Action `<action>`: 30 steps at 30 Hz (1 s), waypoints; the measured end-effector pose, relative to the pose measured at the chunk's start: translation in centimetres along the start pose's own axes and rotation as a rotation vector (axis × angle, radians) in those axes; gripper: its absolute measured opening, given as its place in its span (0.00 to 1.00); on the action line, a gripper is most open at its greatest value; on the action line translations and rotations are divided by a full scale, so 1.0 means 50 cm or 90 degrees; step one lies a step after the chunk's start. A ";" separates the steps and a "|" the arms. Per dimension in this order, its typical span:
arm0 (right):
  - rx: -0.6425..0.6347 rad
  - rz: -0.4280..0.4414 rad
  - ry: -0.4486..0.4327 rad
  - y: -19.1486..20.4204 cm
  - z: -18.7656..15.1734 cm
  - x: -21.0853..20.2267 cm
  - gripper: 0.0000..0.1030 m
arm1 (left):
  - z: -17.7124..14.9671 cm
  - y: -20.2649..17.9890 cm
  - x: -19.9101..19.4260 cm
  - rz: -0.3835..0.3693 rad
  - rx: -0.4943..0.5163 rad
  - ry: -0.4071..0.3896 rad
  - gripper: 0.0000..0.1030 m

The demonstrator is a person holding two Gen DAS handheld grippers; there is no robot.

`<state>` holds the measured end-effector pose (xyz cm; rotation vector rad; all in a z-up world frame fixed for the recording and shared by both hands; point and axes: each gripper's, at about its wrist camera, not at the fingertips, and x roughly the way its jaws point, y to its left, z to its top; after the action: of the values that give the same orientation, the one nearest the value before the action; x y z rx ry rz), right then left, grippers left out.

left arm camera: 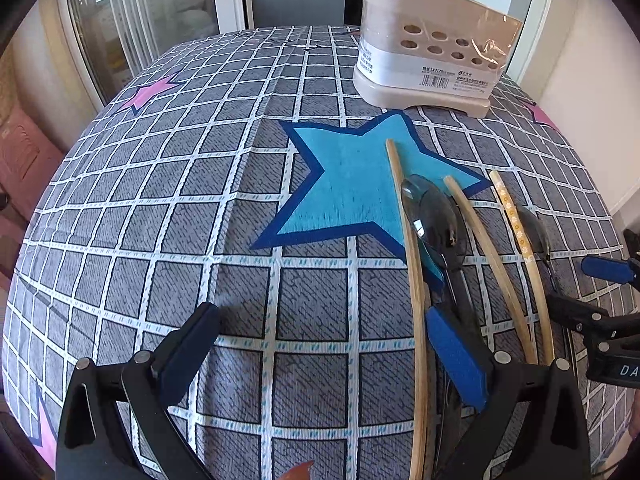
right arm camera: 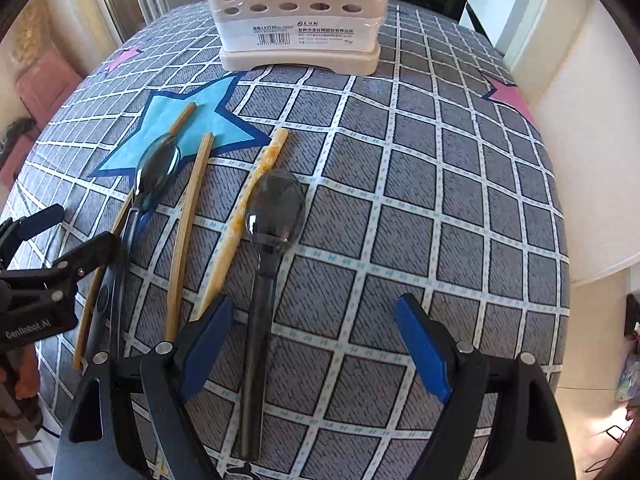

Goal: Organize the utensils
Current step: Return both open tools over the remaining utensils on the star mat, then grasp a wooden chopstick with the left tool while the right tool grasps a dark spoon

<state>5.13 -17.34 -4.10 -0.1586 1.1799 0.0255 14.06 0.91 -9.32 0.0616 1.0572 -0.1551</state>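
Two dark spoons (right arm camera: 276, 208) and three chopsticks (right arm camera: 188, 216) are laid side by side on the checked tablecloth (right arm camera: 400, 200), near the beige utensil holder (right arm camera: 300, 20). The right gripper (right arm camera: 312, 344) is held wide open astride one spoon's handle; the left gripper (left arm camera: 324, 344) is likewise spread, gripping nothing.

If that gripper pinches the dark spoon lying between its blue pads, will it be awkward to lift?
Probably a little. The dark translucent plastic spoon looks thin and light, so it should lift easily. Its glossy bowl suggests a slippery surface, and the narrow handle lies flat on the checked tablecloth, so the right gripper, open now, may struggle to get under it.
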 end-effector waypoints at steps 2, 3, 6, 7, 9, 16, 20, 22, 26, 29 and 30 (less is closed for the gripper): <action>-0.002 0.001 0.007 0.000 0.011 0.000 0.73 | 0.008 -0.003 0.005 0.002 0.006 0.003 1.00; -0.006 0.001 0.014 0.002 0.017 0.000 0.72 | 0.015 -0.004 0.009 0.001 0.008 0.007 1.00; -0.015 0.005 0.033 0.008 0.029 0.003 0.65 | 0.033 -0.009 0.018 0.001 0.014 0.019 1.00; -0.017 0.007 0.040 0.009 0.031 0.004 0.62 | 0.037 -0.011 0.020 0.002 0.016 0.021 1.00; -0.022 0.009 0.051 0.014 0.035 0.004 0.58 | 0.049 -0.017 0.025 0.004 0.024 0.028 1.00; -0.057 0.021 0.081 0.043 0.055 0.009 0.34 | 0.080 -0.052 0.028 -0.021 0.096 0.065 1.00; -0.070 0.029 0.089 0.062 0.062 0.014 0.14 | 0.095 -0.069 0.030 -0.041 0.116 0.093 0.94; -0.068 0.040 0.088 0.063 0.064 0.017 0.13 | 0.100 -0.077 0.032 -0.043 0.124 0.105 0.91; -0.061 0.075 0.073 0.039 0.052 0.011 0.12 | 0.109 -0.097 0.031 -0.054 0.146 0.125 0.79; -0.049 0.095 0.062 0.019 0.041 0.005 0.12 | 0.112 -0.110 0.028 -0.066 0.165 0.134 0.54; -0.044 0.099 0.059 0.013 0.040 0.004 0.12 | 0.113 -0.114 0.027 -0.069 0.171 0.135 0.43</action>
<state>6.96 -16.43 -3.60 -0.1290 1.2826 0.1981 18.68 -5.57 -7.59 0.2677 1.2463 -0.3948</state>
